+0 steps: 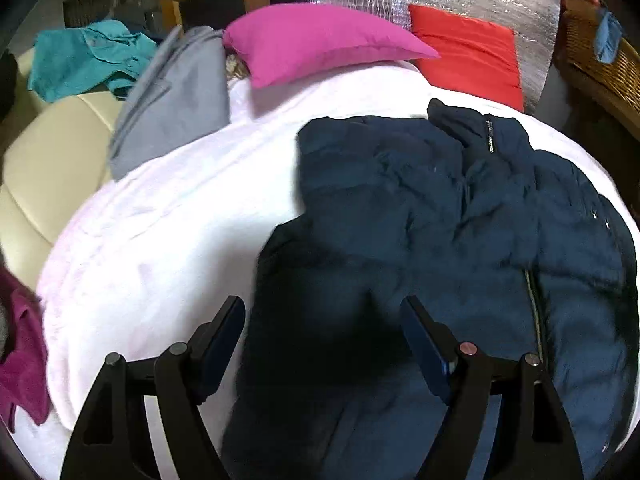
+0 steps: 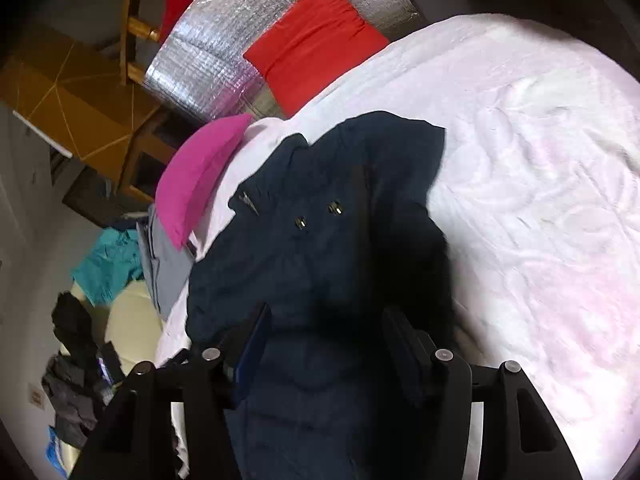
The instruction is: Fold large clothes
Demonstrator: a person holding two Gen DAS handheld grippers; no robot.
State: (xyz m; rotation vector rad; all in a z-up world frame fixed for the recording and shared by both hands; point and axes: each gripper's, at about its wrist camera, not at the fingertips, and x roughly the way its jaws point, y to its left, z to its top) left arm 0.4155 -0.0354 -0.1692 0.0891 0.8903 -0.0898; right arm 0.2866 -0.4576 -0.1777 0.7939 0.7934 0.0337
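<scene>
We see a home bedroom: a bed (image 1: pixel 180 240) under a white sheet, pink pillow (image 1: pixel 320 42) and red pillow (image 1: pixel 468 52) at its head, clothes (image 1: pixel 88 56) heaped beside it.

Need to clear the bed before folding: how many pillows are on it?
2: a pink pillow at the head of the bed, and a red pillow to its right against the silver panel. Others may be hidden.

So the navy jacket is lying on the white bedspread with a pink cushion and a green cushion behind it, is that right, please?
Not quite: the second cushion is red, not green, as the left wrist view shows. The navy jacket does lie on the white bedspread, with the pink cushion behind it.
</scene>
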